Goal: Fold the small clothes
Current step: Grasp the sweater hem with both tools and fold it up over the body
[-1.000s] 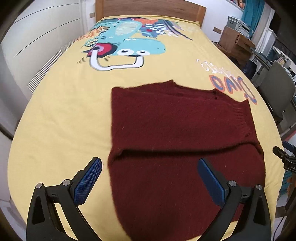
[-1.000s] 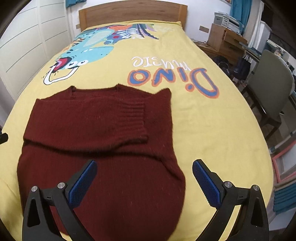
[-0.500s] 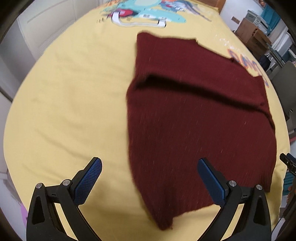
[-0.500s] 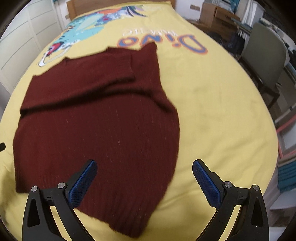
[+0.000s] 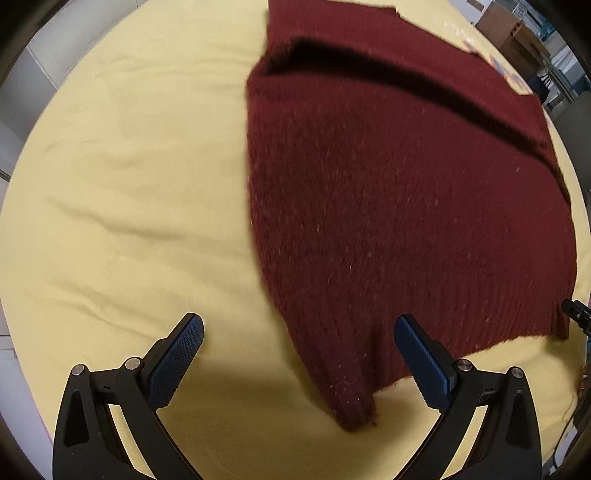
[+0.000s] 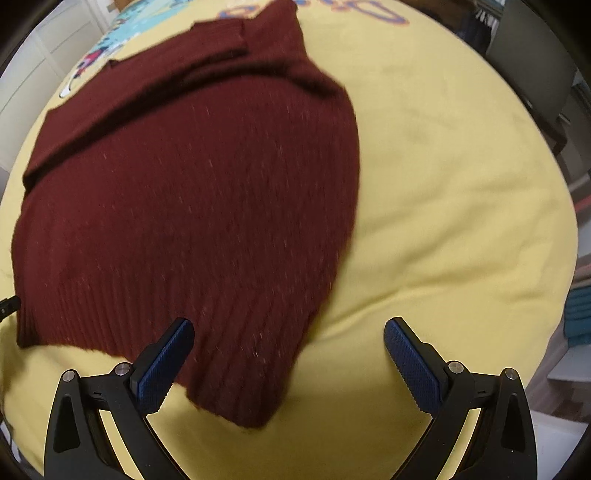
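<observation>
A dark red knitted sweater [image 5: 388, 192] lies flat on the yellow bedspread [image 5: 129, 184], its sleeves folded in across the chest. It also shows in the right wrist view [image 6: 192, 206]. My left gripper [image 5: 299, 347] is open and empty, hovering over the sweater's near left hem corner [image 5: 354, 410]. My right gripper [image 6: 288, 350] is open and empty over the near right hem corner [image 6: 251, 402]. The tip of the other gripper shows at the right edge of the left wrist view [image 5: 576, 314].
The bedspread [image 6: 461, 192] carries a dinosaur print [image 6: 107, 44] and lettering at the far end. A grey chair [image 6: 532, 62] and stacked teal items [image 6: 580, 314] stand beside the bed on the right. A wooden cabinet [image 5: 513, 29] is at the far right.
Both grippers have dropped and pitched down toward the sweater's near hem, so the hem corners now sit between the open fingers. The sweater has not moved.
</observation>
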The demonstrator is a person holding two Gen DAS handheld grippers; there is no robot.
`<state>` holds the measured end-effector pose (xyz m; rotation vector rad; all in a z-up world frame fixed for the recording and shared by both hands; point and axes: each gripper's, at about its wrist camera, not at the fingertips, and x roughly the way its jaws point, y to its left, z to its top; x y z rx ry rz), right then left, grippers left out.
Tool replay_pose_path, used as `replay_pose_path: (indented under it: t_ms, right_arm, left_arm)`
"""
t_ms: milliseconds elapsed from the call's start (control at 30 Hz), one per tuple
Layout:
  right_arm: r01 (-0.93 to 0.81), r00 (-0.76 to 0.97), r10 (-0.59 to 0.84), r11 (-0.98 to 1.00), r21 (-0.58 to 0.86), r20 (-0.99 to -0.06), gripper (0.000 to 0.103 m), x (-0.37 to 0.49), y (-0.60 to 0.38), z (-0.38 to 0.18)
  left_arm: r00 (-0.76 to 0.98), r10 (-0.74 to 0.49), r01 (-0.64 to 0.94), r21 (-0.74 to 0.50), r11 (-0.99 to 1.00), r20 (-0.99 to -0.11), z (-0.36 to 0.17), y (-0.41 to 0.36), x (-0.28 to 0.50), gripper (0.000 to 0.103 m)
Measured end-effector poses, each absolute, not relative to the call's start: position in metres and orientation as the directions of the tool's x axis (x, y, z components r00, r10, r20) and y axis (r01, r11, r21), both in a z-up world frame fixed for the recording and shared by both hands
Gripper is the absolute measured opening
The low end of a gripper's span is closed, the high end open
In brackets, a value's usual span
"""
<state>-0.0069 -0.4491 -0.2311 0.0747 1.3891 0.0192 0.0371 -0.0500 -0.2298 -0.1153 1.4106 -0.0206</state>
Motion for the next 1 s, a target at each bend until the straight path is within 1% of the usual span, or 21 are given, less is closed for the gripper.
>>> replay_pose_path:
  t_ms: [167, 300, 367, 400, 433, 467, 500, 533, 567, 600, 633, 667, 700, 767, 867, 1000]
  right_arm:
    - [0.038, 0.145, 0.062, 0.997, 0.068, -0.987, 0.103, -0.008, -0.452, -0.241]
    - [0.004, 0.105, 0.052, 0.999, 0.053, -0.993, 0.103, -0.007, -0.445, -0.248]
    - [-0.025, 0.077, 0.042, 0.999, 0.04, -0.996, 0.103, -0.007, -0.438, -0.252]
    - [-0.033, 0.064, 0.035, 0.999, 0.033, -0.997, 0.103, -0.006, -0.435, -0.254]
    - [-0.043, 0.048, 0.015, 0.999, 0.013, -0.999, 0.103, -0.006, -0.432, -0.256]
    - [-0.049, 0.04, 0.002, 0.999, 0.0, -0.999, 0.103, -0.005, -0.43, -0.257]
    - [-0.052, 0.035, -0.005, 0.999, -0.006, -0.999, 0.103, -0.005, -0.428, -0.257]
    - [-0.048, 0.032, -0.003, 0.999, -0.004, -0.999, 0.1, -0.004, -0.426, -0.257]
    - [-0.045, 0.028, 0.013, 0.999, 0.012, -1.0, 0.086, -0.003, -0.425, -0.257]
    - [-0.042, 0.025, 0.033, 0.999, 0.031, -0.999, 0.078, -0.004, -0.424, -0.256]
    - [-0.035, 0.014, 0.08, 0.996, 0.079, -0.997, 0.058, -0.005, -0.426, -0.257]
    - [-0.027, 0.004, 0.119, 0.993, 0.119, -0.993, 0.044, -0.004, -0.428, -0.257]
    - [-0.016, -0.002, 0.149, 0.989, 0.149, -0.989, 0.041, -0.004, -0.43, -0.258]
    - [-0.008, -0.006, 0.199, 0.98, 0.199, -0.98, 0.019, -0.003, -0.434, -0.255]
    - [-0.011, 0.009, 0.232, 0.973, 0.232, -0.973, 0.015, -0.001, -0.437, -0.246]
    - [-0.034, 0.055, 0.25, 0.968, 0.248, -0.967, 0.013, 0.005, -0.437, -0.225]
  left_arm:
    - [0.092, -0.1, -0.061, -0.106, 0.992, -0.991, -0.247, -0.049, 0.035, 0.102]
    - [0.072, -0.107, -0.037, -0.11, 0.993, -0.992, -0.251, -0.053, 0.035, 0.101]
    - [0.073, -0.114, -0.027, -0.117, 0.993, -0.991, -0.251, -0.056, 0.036, 0.099]
    - [0.071, -0.12, -0.02, -0.121, 0.992, -0.99, -0.251, -0.057, 0.036, 0.094]
    - [0.067, -0.122, -0.013, -0.124, 0.992, -0.99, -0.251, -0.058, 0.036, 0.086]
    - [0.065, -0.124, -0.004, -0.124, 0.992, -0.99, -0.251, -0.06, 0.036, 0.081]
    - [0.065, -0.129, 0.005, -0.129, 0.992, -0.99, -0.25, -0.064, 0.035, 0.071]
    - [0.066, -0.149, 0.016, -0.148, 0.989, -0.987, -0.249, -0.064, 0.035, 0.056]
    - [0.065, -0.172, 0.023, -0.171, 0.985, -0.983, -0.248, -0.064, 0.036, 0.047]
    - [0.059, -0.21, 0.026, -0.209, 0.978, -0.976, -0.247, -0.064, 0.036, 0.031]
    - [0.049, -0.25, 0.018, -0.25, 0.968, -0.967, -0.247, -0.062, 0.037, 0.018]
    - [0.04, -0.274, 0.01, -0.274, 0.962, -0.961, -0.248, -0.062, 0.038, 0.015]
    - [0.04, -0.281, 0.007, -0.281, 0.96, -0.959, -0.247, -0.062, 0.039, 0.013]
    - [0.053, -0.279, 0.02, -0.278, 0.96, -0.959, -0.242, -0.064, 0.042, 0.011]
    - [0.077, -0.293, 0.025, -0.292, 0.956, -0.953, -0.228, -0.058, 0.042, 0.01]
    - [0.13, -0.323, 0.027, -0.322, 0.946, -0.938, -0.197, -0.046, 0.057, 0.01]
